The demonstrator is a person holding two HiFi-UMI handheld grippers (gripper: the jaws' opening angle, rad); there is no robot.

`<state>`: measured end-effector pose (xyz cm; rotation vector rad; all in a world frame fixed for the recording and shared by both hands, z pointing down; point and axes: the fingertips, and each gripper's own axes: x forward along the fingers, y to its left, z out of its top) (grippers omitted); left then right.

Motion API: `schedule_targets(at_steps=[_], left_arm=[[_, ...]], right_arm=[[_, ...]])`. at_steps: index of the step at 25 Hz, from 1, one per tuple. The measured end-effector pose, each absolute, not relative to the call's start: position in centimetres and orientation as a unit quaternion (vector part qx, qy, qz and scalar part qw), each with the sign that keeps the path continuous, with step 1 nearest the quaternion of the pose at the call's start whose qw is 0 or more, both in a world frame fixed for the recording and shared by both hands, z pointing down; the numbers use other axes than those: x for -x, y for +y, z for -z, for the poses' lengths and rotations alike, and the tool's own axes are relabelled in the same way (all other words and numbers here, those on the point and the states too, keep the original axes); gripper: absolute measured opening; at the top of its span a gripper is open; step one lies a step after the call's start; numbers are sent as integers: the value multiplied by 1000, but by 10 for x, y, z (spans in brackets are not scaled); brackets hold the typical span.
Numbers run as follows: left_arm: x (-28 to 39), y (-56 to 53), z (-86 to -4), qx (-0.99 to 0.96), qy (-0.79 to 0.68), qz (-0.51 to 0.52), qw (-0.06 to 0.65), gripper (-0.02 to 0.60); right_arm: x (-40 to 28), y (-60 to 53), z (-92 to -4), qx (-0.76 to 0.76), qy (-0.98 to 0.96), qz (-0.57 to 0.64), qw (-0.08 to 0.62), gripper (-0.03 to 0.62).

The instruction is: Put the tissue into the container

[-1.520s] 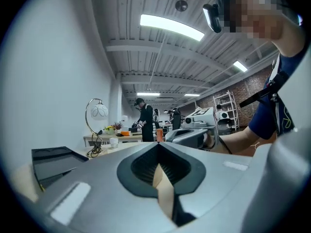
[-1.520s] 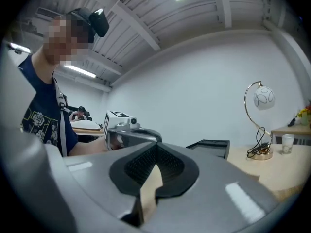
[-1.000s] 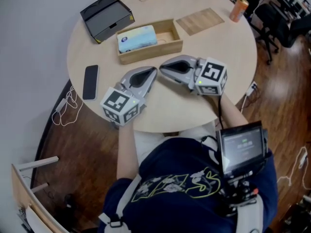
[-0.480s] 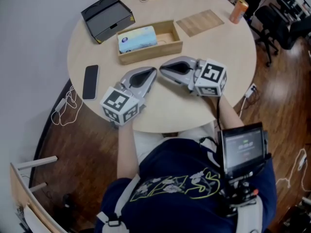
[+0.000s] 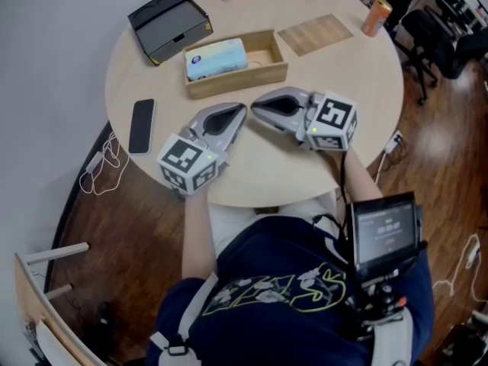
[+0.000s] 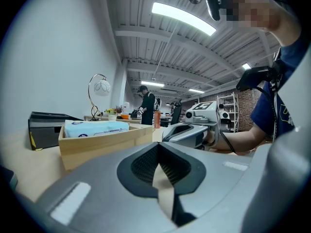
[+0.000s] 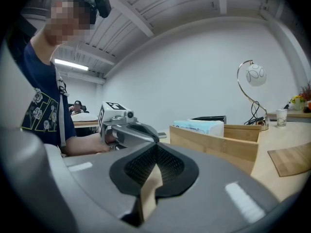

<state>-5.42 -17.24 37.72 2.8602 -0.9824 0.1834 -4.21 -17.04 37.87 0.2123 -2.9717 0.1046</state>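
Left gripper (image 5: 239,113): fingers shut, empty, down by the surface (image 5: 267,170). Tissue pack (image 5: 216,58) already lies inside the wooden container (image 5: 238,81). Right gripper (image 5: 256,107): fingers shut, empty. Placing looks done, so no grasp seems needed next.

A round, pale wooden table (image 5: 366,90) stands on a dark brown plank floor (image 5: 114,235), its left edge close to a plain pale wall (image 5: 46,44). Past the table's far right edge is a black office chair (image 5: 427,29). A curved lamp with a white globe (image 7: 255,74) rises at the far edge. Overhead, a ribbed white ceiling (image 6: 146,47) carries 1 bright strip light (image 6: 183,18), and metal shelving (image 6: 228,113) stands deep in the room.
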Motion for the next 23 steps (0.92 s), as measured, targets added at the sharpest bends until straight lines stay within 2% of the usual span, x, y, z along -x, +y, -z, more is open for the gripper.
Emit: schedule_targets(at_steps=[23], left_arm=[[51, -164, -379, -948, -306, -61, 59, 2]], right_arm=[[44, -169, -379, -72, -993, -37, 82, 2]])
